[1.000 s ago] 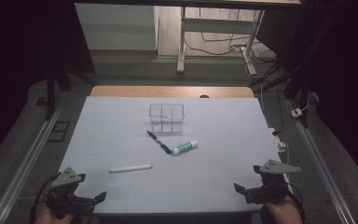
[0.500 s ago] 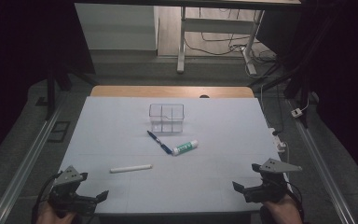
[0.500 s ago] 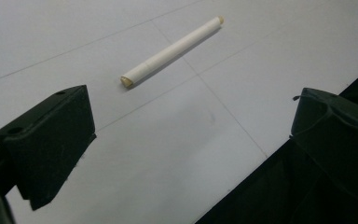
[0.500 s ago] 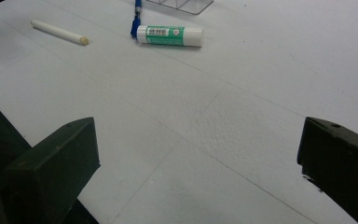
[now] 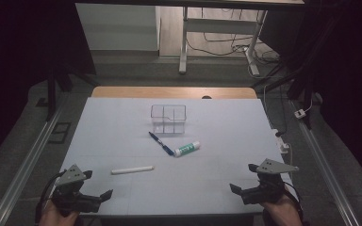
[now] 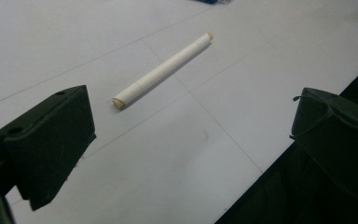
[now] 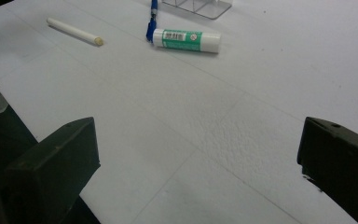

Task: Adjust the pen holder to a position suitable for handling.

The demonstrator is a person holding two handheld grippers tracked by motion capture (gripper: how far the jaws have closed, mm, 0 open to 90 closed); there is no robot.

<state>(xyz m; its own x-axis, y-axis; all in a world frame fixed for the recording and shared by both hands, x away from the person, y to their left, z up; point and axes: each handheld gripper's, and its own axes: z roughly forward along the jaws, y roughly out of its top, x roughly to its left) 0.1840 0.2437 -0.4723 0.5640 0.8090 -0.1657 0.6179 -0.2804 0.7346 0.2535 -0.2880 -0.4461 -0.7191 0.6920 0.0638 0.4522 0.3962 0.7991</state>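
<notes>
A white stick [image 5: 132, 169] [image 6: 163, 70] [image 7: 74, 31] lies on the white table left of centre. A blue pen [image 5: 160, 143] [image 7: 152, 18] and a white glue stick with a green label [image 5: 187, 149] [image 7: 187, 40] lie side by side near the middle. Behind them stands a clear divided box [image 5: 168, 118] [image 7: 196, 5]. My left gripper [image 5: 99, 200] [image 6: 191, 144] is open at the front left corner, jaws wide, the white stick just ahead of it. My right gripper [image 5: 242, 179] [image 7: 198, 168] is open at the front right, nothing between its jaws.
The table's front edge [image 5: 179, 217] runs just under both grippers. A cable and a white plug block [image 5: 283, 141] lie at the right edge. Metal rails [image 5: 23, 169] flank the table. A desk frame [image 5: 184, 42] stands on the floor beyond.
Both grippers have barely shifted at the front edge. The objects on the table have not moved.
</notes>
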